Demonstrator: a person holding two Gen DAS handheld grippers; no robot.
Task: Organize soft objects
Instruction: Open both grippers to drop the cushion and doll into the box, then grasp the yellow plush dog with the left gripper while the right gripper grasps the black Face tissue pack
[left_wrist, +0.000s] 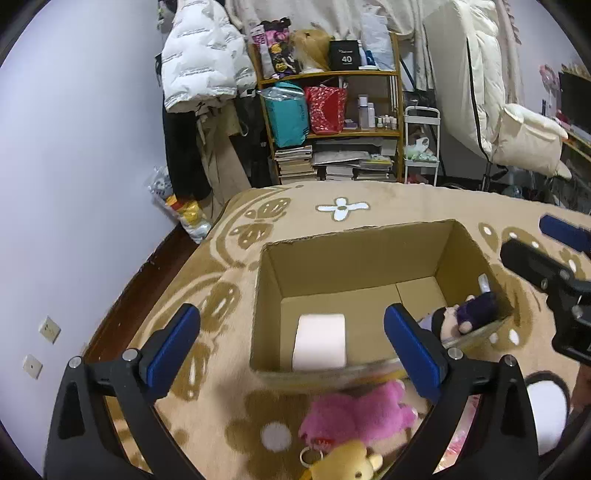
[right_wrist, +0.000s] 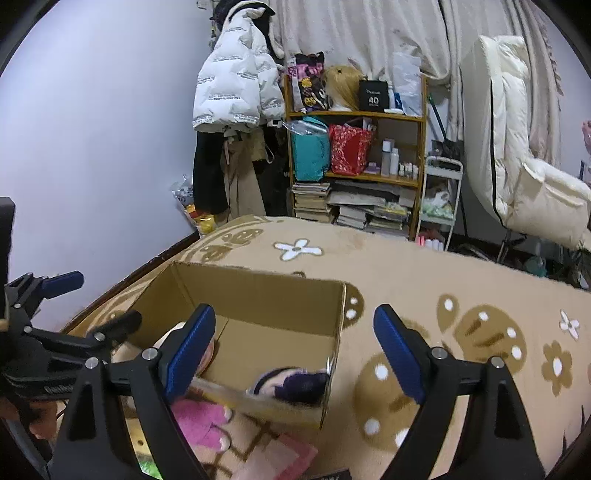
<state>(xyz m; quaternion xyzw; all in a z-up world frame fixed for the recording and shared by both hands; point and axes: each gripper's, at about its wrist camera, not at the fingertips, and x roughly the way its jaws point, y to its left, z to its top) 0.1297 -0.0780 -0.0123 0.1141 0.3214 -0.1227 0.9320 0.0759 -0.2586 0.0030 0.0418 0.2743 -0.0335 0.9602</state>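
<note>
- Holding my left gripper (left_wrist: 291, 349) with its jaws spread wide and nothing between them, I look over the cardboard box (left_wrist: 354, 254) at the centre of the left wrist view.
- At lower centre of that view, outside the box's near wall, a pink plush toy (left_wrist: 354, 417) lies on the tan flowered blanket (left_wrist: 221, 280), and a small yellow bear (left_wrist: 347, 461) with a key ring lies at the bottom edge, touching or just beside it.
- Inside the box, a pale pink roll (left_wrist: 321, 341) sits at its left and a dark-haired doll (left_wrist: 461, 317) leans in its right corner.
- My right gripper (right_wrist: 295, 347) is also spread wide and empty, over the box's near right corner in its own view.
- I judge the plush light, squashy and not fragile; I would pinch the pink one across its thick body, where the fur compresses and should not slip. The bear is small, so I would take it by the torso, not the ring.
- Only the left wrist view shows the yellow bear and the box floor plainly; only the right wrist view shows a flat pink folded item (right_wrist: 280, 458) at its lower centre, which I cannot identify.
</note>
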